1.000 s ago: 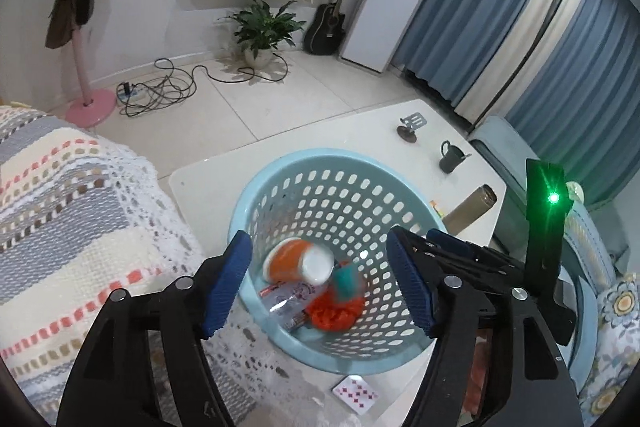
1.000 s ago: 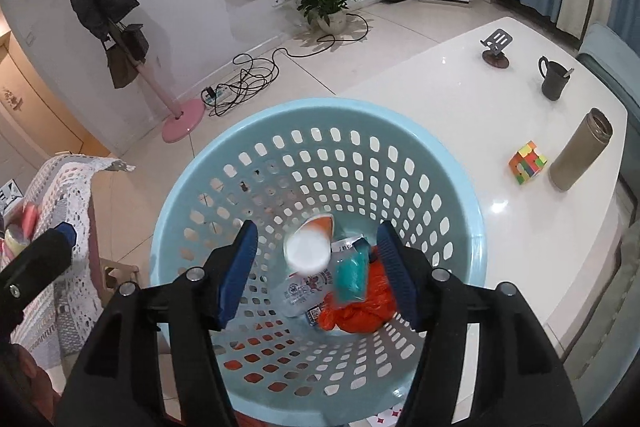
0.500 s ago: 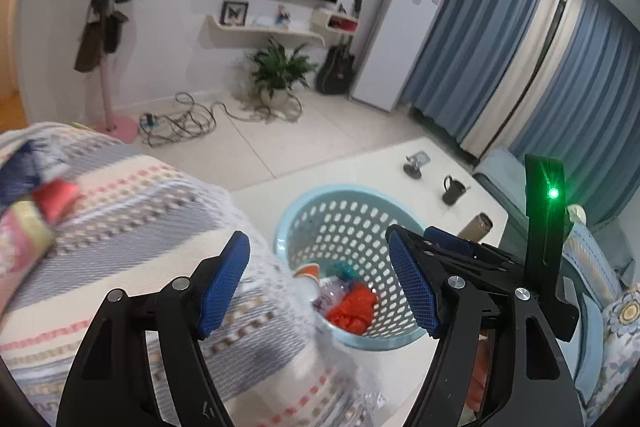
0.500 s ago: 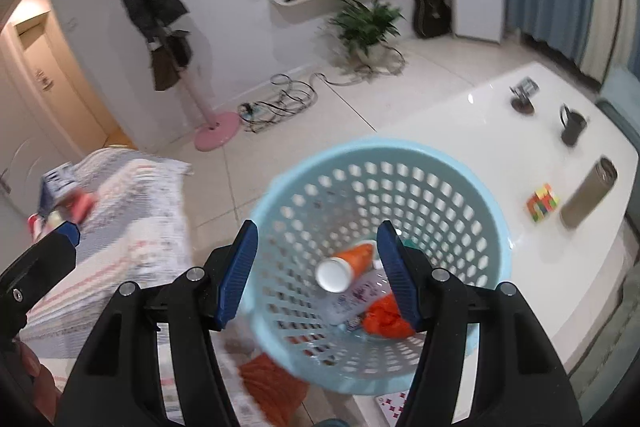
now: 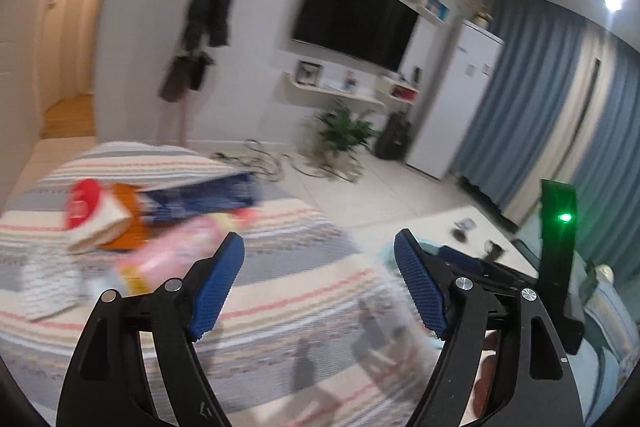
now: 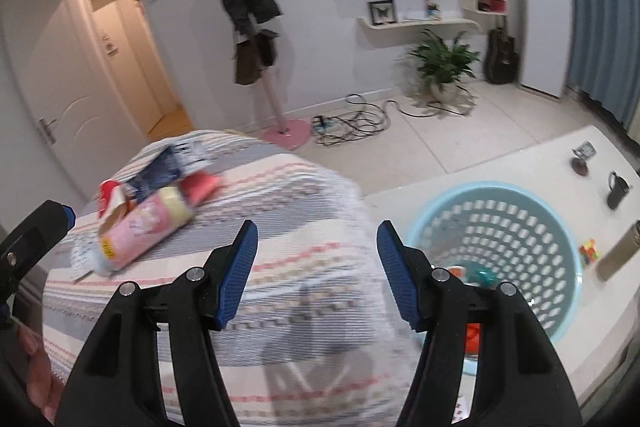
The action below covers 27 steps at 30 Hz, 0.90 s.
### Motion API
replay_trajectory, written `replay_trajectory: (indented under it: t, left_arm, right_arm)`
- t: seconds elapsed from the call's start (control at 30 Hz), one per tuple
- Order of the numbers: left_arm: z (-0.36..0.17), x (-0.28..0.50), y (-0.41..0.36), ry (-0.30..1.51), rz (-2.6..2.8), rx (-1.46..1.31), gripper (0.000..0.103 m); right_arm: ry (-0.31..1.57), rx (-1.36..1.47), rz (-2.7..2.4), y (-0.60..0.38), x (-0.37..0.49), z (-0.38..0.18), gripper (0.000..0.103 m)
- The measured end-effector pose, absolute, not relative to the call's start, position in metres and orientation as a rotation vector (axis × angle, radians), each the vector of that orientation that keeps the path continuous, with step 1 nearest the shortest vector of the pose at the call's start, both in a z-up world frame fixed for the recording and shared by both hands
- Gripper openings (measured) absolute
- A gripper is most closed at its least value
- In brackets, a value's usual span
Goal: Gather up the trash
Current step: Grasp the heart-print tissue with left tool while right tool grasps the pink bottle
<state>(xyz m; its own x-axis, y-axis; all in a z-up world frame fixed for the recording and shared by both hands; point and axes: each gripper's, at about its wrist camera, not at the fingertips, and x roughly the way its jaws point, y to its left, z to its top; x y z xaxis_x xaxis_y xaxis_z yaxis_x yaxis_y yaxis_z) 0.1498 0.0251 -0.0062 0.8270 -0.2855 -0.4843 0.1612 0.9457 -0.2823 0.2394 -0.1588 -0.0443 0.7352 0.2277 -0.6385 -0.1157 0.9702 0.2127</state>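
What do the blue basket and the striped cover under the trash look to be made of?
Basket: likely moulded plastic, smooth with a slight sheen, walls pierced by even rows of holes. Striped cover: woven or knitted fabric, matte, fine ribbed texture, draping softly over the edge; motion blur leaves the weave unclear.

baskets: 1 light-blue basket (image 6: 496, 223) | mugs: 1 dark mug (image 6: 618, 189) | flasks: 1 flask (image 6: 618, 253) | puzzle cubes: 1 colour cube (image 6: 590, 251) | pink tubes on blanket: 1 pink tube (image 6: 146, 227) | potted plants: 1 plant (image 6: 444, 61) | guitars: 1 guitar (image 6: 501, 55)
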Motion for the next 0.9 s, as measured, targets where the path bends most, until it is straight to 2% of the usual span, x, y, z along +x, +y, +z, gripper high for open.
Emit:
replay_trajectory:
  t: [0.27,0.47,0.7,0.9]
  left_arm:
    - [-0.020,0.125,0.150,0.561,0.005,-0.280,0.076]
    - [-0.048,0.127,0.226,0.636,0.093,-0.317,0.076]
    - [-0.079,0.144,0.264,0.713,0.097,-0.389,0.076]
    - [-0.085,0.152,0.261,0.744,0.044,-0.388,0.076]
  right_arm:
    - [0.735,0.087,0.313,-0.067,0.234,-0.040,0.058]
    - [0.764,0.046,0.378,0.002,0.232,-0.047,0.058]
    - [0.822,0.105,0.329,0.051,0.244,-0.060,0.058]
    - [0.889,0.245,0.184,0.067,0.265,-0.075,0.072]
